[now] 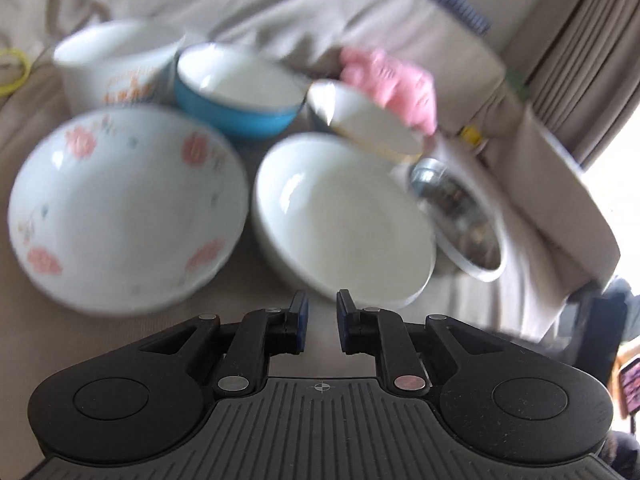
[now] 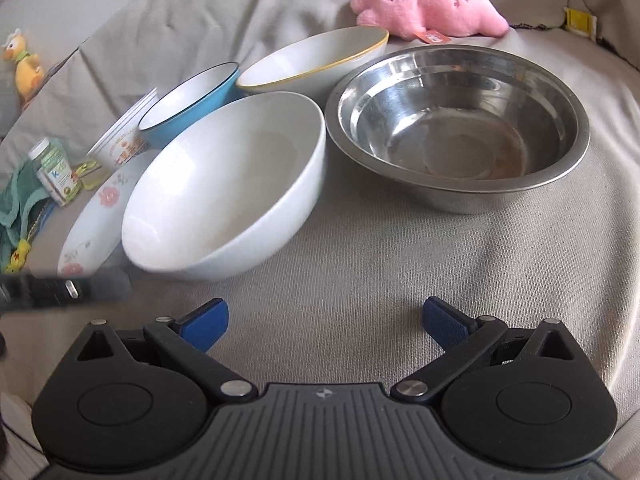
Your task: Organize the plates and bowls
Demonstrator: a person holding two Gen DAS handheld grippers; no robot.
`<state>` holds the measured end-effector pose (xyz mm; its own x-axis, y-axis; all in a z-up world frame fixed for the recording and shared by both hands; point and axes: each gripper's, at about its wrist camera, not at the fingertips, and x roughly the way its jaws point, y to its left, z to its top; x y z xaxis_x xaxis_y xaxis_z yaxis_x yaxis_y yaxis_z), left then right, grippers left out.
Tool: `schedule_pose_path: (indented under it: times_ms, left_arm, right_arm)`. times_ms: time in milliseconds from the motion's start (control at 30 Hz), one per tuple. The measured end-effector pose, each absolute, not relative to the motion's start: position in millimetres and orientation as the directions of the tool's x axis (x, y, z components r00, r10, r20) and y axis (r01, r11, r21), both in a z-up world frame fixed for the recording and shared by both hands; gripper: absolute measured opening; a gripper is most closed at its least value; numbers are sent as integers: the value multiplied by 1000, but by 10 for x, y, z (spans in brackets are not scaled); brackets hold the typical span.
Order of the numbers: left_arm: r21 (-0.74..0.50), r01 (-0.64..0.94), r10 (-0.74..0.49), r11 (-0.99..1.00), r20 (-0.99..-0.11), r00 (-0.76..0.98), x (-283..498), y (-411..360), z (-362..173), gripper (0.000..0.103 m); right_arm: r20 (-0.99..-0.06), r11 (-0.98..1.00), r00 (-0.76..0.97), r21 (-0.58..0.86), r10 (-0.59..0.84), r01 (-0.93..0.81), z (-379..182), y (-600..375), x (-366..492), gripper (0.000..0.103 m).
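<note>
Several bowls sit close together on a beige cloth-covered couch seat (image 2: 360, 248). In the left wrist view a floral bowl (image 1: 120, 208) and a plain white bowl (image 1: 344, 220) lie nearest. A printed white cup (image 1: 112, 68), a blue bowl (image 1: 240, 92) and a yellow-rimmed bowl (image 1: 368, 120) stand behind them, and a steel bowl (image 1: 460, 216) sits to the right. My left gripper (image 1: 322, 308) is shut and holds nothing, just short of the white bowl's near rim. My right gripper (image 2: 324, 320) stands wide open over bare cloth, in front of the white bowl (image 2: 224, 192) and the steel bowl (image 2: 460, 128).
A pink plush toy (image 2: 432, 4) lies behind the bowls. At the left of the right wrist view are a small bottle (image 2: 56, 172), a green cloth (image 2: 16, 208) and a yellow duck toy (image 2: 24, 64). A dark blurred gripper part (image 2: 60, 288) enters from the left edge.
</note>
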<state>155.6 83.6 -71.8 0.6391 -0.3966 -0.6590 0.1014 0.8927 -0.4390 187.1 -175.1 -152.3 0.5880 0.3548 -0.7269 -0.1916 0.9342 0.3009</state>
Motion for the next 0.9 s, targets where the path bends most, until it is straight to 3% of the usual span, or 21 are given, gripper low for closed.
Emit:
schedule_pose_path:
  times_ms: [133,267,333,400,533,633,700,767,867,900]
  left_arm:
    - [-350,55,-287,935,-660,694,1855,867,-552,18]
    - [-218,66,-199,974,-676,709,2269,802,-507,18]
    - [-206,89,-208,975,-679,704,2418,790,-509,18]
    - [-188,108,-210,976,-688,694,2538,765,-512,18]
    - [-137,115,-179,984,-713,678,2695,708,-571,18]
    - [-140,109,-177,984,-726,665,2767,709,-636,18]
    - [-179,117,-212,977,-726,654,2786,742,-676,27]
    - [-203,124,-235,971,-733,638,2829,747,-710,26]
    - [-198,140,-242,970,-754,611,2867,711,-785,25]
    - [-201,142,-245,969,-764,597,2881,692,-818,29]
  right_arm:
    - [-739,943,588,281,330,-176,-1524,-1706,1872,103]
    - [-764,959,587,155,268,-236,-1528,-1516,1828,103]
    - [-738,942,586,232,334,-244,-1483,-1565,1783,102]
    - [-706,914,580,321,406,-248,-1415,-1622,1772,94]
    - [-674,910,613,345,412,-232,-1272,-1652,1835,88]
    - [-663,884,592,410,458,-224,-1255,-1674,1901,85]
    - [-647,859,574,448,502,-247,-1231,-1675,1889,79]
    - [-635,845,564,461,528,-271,-1187,-1683,1865,79]
    - [-630,861,599,450,495,-239,-1145,-1735,1854,79]
    - [-634,871,610,439,475,-222,-1151,-1755,1884,79]
